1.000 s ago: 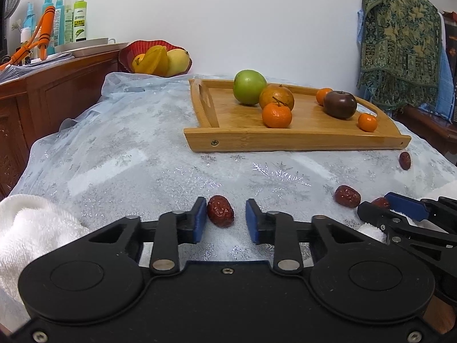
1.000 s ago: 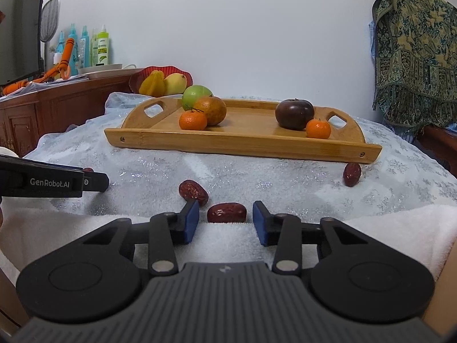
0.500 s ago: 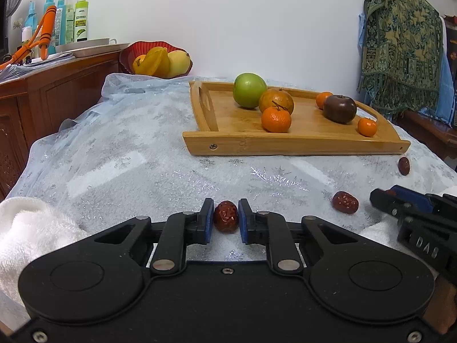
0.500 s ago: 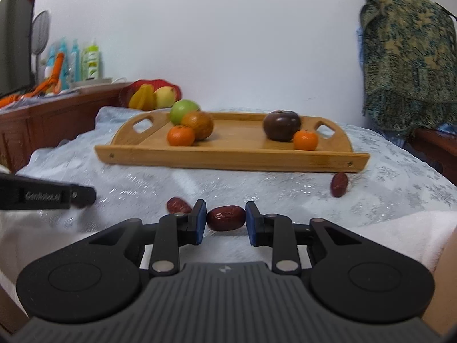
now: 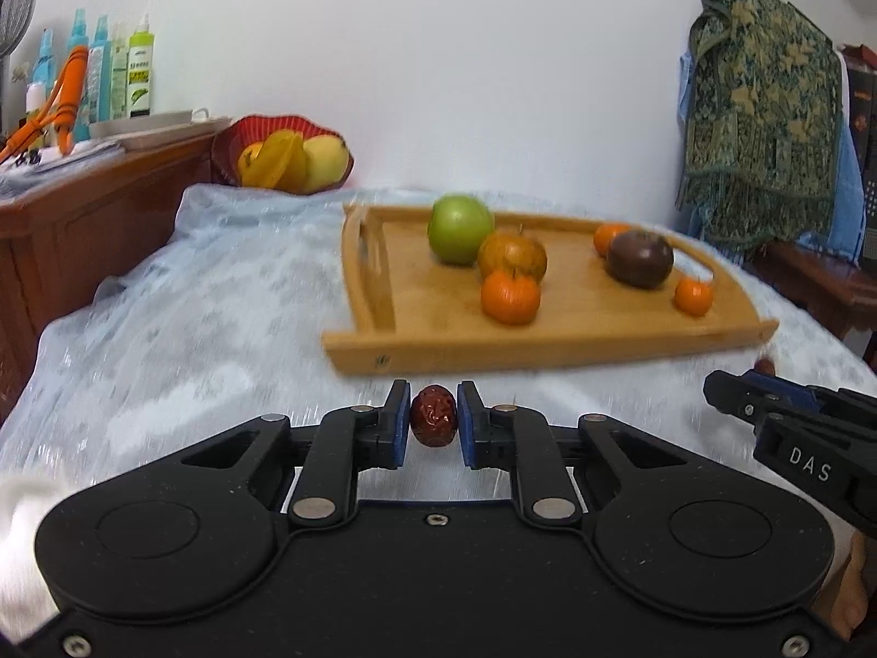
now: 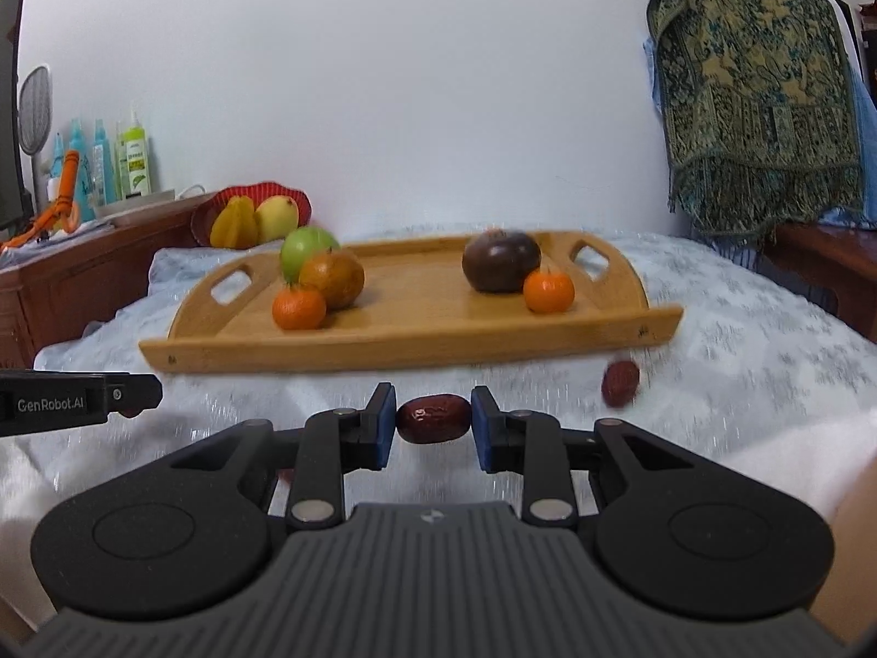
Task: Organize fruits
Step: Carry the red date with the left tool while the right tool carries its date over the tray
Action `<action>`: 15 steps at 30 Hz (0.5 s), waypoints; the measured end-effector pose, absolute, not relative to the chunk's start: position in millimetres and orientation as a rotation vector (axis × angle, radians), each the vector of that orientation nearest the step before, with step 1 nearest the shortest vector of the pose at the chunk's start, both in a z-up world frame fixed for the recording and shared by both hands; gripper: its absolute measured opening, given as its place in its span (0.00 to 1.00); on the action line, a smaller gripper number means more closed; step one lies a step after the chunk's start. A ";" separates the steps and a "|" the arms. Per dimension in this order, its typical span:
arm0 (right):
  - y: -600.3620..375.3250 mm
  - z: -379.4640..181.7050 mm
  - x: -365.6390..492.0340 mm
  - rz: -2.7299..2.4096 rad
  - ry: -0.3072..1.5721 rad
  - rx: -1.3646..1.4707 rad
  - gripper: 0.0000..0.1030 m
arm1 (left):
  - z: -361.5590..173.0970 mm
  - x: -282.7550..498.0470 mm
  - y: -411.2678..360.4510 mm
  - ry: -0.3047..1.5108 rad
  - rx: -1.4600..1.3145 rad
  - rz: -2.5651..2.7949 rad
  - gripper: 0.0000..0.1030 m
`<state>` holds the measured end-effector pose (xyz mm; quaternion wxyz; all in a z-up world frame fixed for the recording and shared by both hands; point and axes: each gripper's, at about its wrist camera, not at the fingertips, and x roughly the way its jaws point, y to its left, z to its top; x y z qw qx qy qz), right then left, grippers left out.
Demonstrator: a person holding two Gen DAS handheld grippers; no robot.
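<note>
Both of my tools have closed since a second ago — my left gripper now pinches one red date end-on, and my right gripper clamps a second date lengthwise. Both dates are lifted clear of the white cloth, short of the wooden tray. I judge pick-up complete and carriage to the tray next — one loose date remains on the cloth.
</note>
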<state>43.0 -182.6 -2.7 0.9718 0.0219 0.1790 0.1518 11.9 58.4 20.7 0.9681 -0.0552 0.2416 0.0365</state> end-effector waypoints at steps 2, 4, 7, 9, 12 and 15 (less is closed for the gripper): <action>-184.7 4.2 51.7 0.311 0.349 0.055 0.32 | 30.3 21.0 57.2 0.468 -0.108 0.072 0.16; -187.7 10.8 61.0 0.315 0.339 0.067 0.32 | 40.6 32.1 57.0 0.451 -0.110 0.073 0.16; -192.9 21.6 77.5 0.317 0.320 0.078 0.32 | 55.1 51.2 57.1 0.432 -0.126 0.061 0.16; -196.9 29.6 90.6 0.316 0.309 0.087 0.32 | 62.8 66.2 55.7 0.420 -0.109 0.060 0.16; -202.7 41.6 114.1 0.311 0.296 0.096 0.32 | 73.5 90.8 54.1 0.411 -0.098 0.047 0.16; -207.2 51.7 138.4 0.299 0.290 0.115 0.32 | 84.0 115.0 55.8 0.394 -0.110 0.040 0.16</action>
